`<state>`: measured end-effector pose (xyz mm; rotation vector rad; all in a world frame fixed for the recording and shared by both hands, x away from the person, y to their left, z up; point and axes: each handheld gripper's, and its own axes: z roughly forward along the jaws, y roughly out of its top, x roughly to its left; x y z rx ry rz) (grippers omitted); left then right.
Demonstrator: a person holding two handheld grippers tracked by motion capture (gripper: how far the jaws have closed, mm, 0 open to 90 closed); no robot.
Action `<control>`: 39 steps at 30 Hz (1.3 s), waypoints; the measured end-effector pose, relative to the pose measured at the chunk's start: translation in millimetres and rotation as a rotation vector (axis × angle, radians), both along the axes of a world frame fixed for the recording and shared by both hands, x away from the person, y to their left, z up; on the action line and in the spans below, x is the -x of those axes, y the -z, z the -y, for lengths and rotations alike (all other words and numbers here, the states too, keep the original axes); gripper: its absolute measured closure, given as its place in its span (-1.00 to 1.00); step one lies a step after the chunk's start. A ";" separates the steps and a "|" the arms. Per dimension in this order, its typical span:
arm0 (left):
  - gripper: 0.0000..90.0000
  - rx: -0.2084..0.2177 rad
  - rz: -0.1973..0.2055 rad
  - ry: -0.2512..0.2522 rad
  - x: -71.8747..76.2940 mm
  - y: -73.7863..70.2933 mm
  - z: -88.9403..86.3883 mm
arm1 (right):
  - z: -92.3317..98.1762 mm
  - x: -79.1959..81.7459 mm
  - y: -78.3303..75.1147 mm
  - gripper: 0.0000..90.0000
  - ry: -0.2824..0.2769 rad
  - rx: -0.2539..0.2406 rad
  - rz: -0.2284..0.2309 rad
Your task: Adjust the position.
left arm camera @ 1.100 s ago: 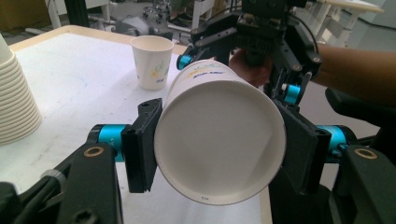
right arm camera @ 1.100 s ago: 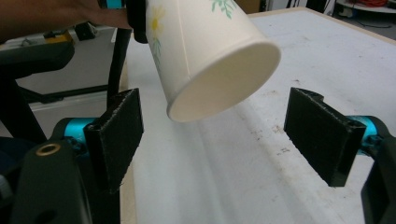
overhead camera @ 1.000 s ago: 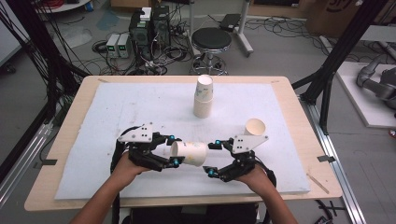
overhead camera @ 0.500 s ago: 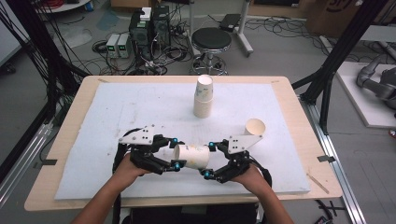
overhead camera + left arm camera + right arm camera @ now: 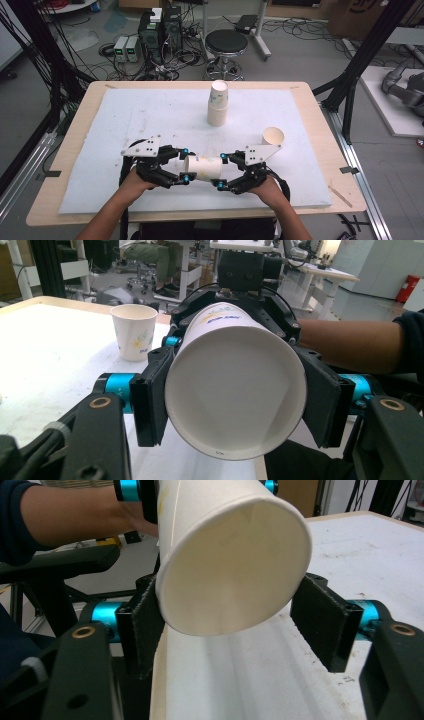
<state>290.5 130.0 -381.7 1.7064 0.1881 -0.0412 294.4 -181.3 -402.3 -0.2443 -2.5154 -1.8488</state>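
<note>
A white paper cup (image 5: 205, 168) lies on its side, held above the white mat near the table's front edge, between my two grippers. My left gripper (image 5: 185, 164) is shut on its left end; in the left gripper view the pads (image 5: 150, 395) press both sides of the cup (image 5: 235, 390). My right gripper (image 5: 220, 170) has just been closing its jaws on the cup's right end. In the right gripper view the cup (image 5: 230, 570) sits between the pads (image 5: 142, 630), which meet its sides. The right gripper (image 5: 245, 275) faces the left one from the cup's far end.
A stack of upright paper cups (image 5: 218, 102) stands at the back middle of the mat (image 5: 125, 125). A single upright cup (image 5: 273, 136) stands just behind the right gripper, also seen as the cup (image 5: 133, 332). A stool (image 5: 226, 42) and cables lie beyond the table.
The right gripper has slid left onto the cup's free end and its jaws have come together around it. The left gripper and the cup have stayed put.
</note>
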 end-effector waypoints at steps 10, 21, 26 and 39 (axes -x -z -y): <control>-0.35 0.011 0.010 -0.022 1.8 1.5 2.1 | 2.7 0.0 -2.0 -0.22 -0.001 -0.018 0.002; -0.70 -0.117 -0.006 -0.106 -1.0 -8.8 -1.0 | 5.7 -3.7 -11.3 -0.23 0.027 0.084 0.008; -0.70 -0.194 0.002 -0.113 -3.1 -14.9 -0.1 | 1.4 -5.3 -21.0 -0.23 0.033 0.185 0.026; -0.68 -0.340 0.016 -0.105 -4.2 -16.9 3.8 | -23.1 -10.7 -38.0 -0.23 0.011 0.421 0.069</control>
